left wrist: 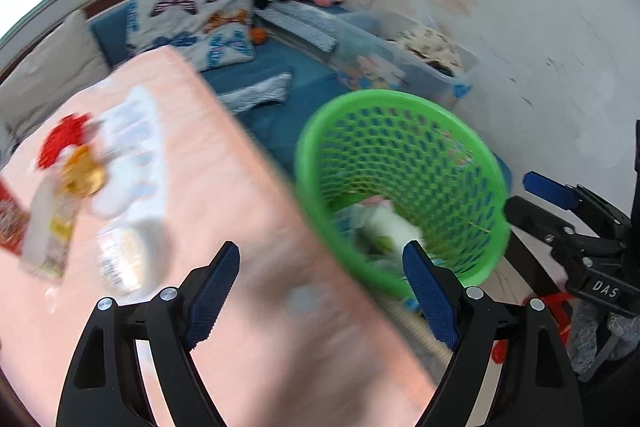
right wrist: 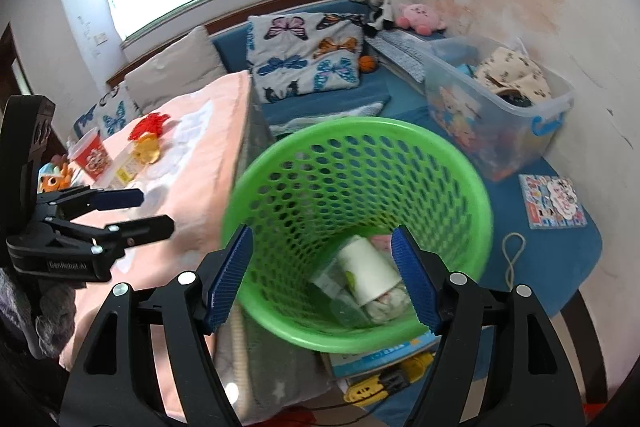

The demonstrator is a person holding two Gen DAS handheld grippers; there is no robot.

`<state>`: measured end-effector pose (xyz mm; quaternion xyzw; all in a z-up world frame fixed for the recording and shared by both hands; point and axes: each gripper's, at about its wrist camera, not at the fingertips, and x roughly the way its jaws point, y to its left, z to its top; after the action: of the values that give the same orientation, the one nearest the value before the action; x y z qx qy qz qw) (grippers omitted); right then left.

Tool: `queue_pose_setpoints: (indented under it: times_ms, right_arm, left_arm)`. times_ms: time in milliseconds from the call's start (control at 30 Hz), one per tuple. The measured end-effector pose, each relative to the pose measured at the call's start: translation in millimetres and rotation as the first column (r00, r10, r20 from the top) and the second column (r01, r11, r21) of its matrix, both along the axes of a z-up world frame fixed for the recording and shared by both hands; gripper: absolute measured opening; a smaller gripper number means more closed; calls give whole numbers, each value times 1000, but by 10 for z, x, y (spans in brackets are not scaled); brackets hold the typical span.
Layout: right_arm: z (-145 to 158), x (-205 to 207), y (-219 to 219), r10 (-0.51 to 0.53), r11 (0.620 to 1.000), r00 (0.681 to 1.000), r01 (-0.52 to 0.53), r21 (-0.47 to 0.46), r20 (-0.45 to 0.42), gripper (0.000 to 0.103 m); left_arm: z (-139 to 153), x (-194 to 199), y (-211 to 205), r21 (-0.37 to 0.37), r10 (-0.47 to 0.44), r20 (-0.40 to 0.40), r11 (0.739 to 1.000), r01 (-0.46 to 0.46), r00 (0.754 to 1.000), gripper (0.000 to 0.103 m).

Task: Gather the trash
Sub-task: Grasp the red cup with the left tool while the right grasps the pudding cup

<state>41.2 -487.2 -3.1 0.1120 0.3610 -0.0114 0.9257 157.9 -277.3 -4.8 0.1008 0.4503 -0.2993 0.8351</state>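
Observation:
A green mesh basket (right wrist: 360,163) stands beside the pink-covered table (right wrist: 208,131); it also shows in the left wrist view (left wrist: 400,155). Inside lie a white paper cup (right wrist: 370,269) and crumpled wrappers. My right gripper (right wrist: 322,275) is open and empty over the basket's mouth. My left gripper (left wrist: 320,291) is open and empty above the table edge. On the table lie a red wrapper (left wrist: 60,141), a yellow wrapper (left wrist: 82,175), a white carton (left wrist: 50,231), a clear plastic bottle (left wrist: 122,255) and a red cup (right wrist: 91,155).
A blue mat (right wrist: 460,187) covers the floor with butterfly cushions (right wrist: 308,55), plush toys (right wrist: 420,15), a clear storage box (right wrist: 496,103) and a picture book (right wrist: 554,201). A white wall rises at the right. A yellow toy (right wrist: 384,383) lies below the basket.

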Motion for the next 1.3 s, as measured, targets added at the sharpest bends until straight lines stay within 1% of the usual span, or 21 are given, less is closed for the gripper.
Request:
queue_pose_setpoints:
  times_ms: [167,333,533,567,767,933,1000,1133,1300]
  right_arm:
    - [45,104,317,63,998,998,-63,-7,7,74]
    - [53,265,629,125,992,992,-125,-8,11,75]
    - [46,529,1123,217,976,976,-217,-14,-1,75]
    - [42,559,1196,228,973,974,-228,-17,-3,75]
    - [-31,852,1668,310,950,950,-311,-17,-29,75]
    - [-148,1063,2034,376,925,924,-379,-25,-67,77]
    - [-205,1132,2142,397,916,914,-400,-26,-83,78]
    - [-308,1282,2318,423,903,899,-429,-36,-115,80]
    - [-423,1458,2383,422,901,894,-432,-42,-149,82]
  left_arm:
    - [33,66,565,15,102,32,995,-102,994,81]
    - [42,178,1151,28,215,45,976,-216,976,81]
    - [55,356,1807,33,345,60,937,-347,937,81]
    - [56,404,1945,35,374,66,926,-377,925,81]
    - [24,610,2443,31,474,66,879,-476,878,81]
    - [-24,749,2725,21,521,55,852,-523,852,81]
    - [-44,784,2783,20,529,53,847,-531,847,81]
    - [-75,884,2824,25,533,61,845,-535,844,81]
    - [-97,1019,2845,9,532,62,846,-533,845,85]
